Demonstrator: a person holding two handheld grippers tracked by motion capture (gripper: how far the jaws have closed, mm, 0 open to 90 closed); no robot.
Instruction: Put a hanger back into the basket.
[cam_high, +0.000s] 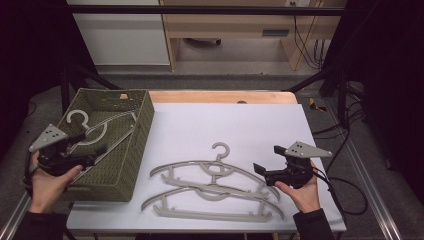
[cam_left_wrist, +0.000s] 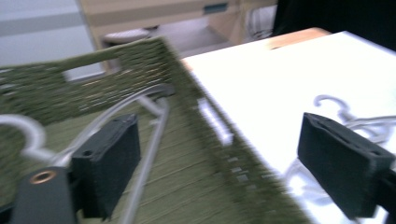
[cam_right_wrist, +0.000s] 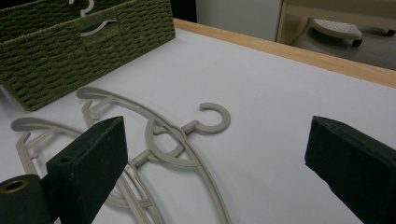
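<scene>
In the green basket (cam_high: 131, 150) at the left, one hanger (cam_high: 90, 131) lies dropped, and the left gripper (cam_high: 98, 151) hangs over the near rim, jaws spread and empty. Two hangers (cam_high: 212, 192) wait on the near table (stacked, hooks pointing far). The right gripper (cam_high: 265, 171), jaws wide, hovers beside them. One in, two left, I'd say.

Even overhead light falls on the white table (cam_high: 210, 125), which reads bright against a dark surround. Shadows are soft and short. The left gripper view is smeared by motion blur across the green basket (cam_left_wrist: 140, 70). The right gripper view is sharp, its near jaws slightly soft.
</scene>
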